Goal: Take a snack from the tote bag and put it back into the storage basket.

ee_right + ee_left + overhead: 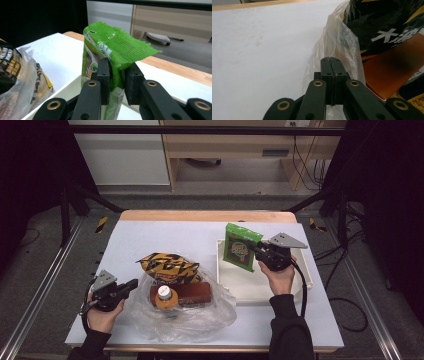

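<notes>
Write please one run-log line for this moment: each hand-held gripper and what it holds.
left hand-held gripper: shut on clear plastic bag edge | right hand-held gripper: shut on green snack pack, above white tray

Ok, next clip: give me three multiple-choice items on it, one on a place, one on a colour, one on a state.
1. Where is the green packet?
A. above the white tray
B. inside the plastic bag
C. on the floor

2. What colour is the bottle cap?
A. blue
B. white
C. red

3. What is the left tool doing?
A. open over the tray
B. gripping the bottle
C. shut on the bag's edge

Answers: 1 A, the right tool holds it there; 2 B, the high view shows it; 3 C, jaws closed on the film.
</notes>
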{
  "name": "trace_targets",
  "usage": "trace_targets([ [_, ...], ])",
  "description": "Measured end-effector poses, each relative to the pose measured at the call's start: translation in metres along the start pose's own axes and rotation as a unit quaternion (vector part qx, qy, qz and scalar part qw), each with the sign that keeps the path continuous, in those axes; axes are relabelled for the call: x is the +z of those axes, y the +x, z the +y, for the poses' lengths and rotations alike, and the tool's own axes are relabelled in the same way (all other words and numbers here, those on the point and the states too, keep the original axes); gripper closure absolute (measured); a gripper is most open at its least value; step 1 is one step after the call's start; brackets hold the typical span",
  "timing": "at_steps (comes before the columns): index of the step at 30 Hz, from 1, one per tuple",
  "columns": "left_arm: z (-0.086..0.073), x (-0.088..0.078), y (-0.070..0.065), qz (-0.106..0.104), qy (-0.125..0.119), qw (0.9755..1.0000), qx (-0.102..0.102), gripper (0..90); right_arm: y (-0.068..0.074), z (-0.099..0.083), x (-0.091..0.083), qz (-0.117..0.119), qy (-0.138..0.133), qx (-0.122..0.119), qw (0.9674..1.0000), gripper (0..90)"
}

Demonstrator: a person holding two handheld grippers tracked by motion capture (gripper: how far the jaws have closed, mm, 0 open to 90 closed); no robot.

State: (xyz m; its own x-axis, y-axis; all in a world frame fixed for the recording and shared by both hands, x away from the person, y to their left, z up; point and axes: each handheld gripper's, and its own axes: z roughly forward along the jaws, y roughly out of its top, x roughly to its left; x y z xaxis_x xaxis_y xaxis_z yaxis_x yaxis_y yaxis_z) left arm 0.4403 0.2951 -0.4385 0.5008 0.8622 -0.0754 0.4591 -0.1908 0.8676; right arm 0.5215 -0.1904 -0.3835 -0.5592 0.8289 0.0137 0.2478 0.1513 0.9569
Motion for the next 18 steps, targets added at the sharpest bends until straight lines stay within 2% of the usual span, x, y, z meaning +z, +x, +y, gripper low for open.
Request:
trace_targets([
  [18, 0.0, 0.001, 0.0, -0.001, 0.001, 1.0, 0.0, 90.0, 0.0, -0.016, 0.032, 0.004, 0.038, -0.011, 0.9992, 76.5],
])
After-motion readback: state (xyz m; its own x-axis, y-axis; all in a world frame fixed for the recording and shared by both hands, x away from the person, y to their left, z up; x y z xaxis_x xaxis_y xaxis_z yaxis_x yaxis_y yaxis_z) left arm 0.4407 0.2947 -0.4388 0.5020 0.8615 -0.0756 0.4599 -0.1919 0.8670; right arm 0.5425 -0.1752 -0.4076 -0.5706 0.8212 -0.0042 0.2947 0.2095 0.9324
